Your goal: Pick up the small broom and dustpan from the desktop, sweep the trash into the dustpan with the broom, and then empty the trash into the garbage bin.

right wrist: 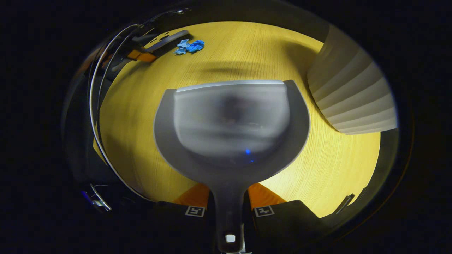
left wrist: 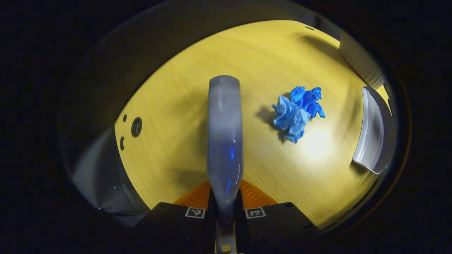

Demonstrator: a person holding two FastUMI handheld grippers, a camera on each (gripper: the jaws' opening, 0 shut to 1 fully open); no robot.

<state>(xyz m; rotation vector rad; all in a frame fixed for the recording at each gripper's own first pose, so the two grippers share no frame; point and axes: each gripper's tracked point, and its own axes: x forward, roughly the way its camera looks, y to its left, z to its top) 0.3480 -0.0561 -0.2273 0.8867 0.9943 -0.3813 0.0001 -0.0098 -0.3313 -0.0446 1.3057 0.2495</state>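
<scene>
In the left gripper view, my left gripper is shut on the grey broom, which points forward over the yellow wooden desktop. Crumpled blue paper trash lies on the desk to the broom's right. The grey dustpan's edge shows at the far right. In the right gripper view, my right gripper is shut on the dustpan's handle, and the dustpan is held over the desk with its mouth facing away. The blue trash lies far off at the upper left, next to the broom and the left gripper.
A white ribbed garbage bin stands at the desk's right side, close to the dustpan; its corner shows in the left gripper view. Round holes mark the desk's left part. The desk edge curves along the left.
</scene>
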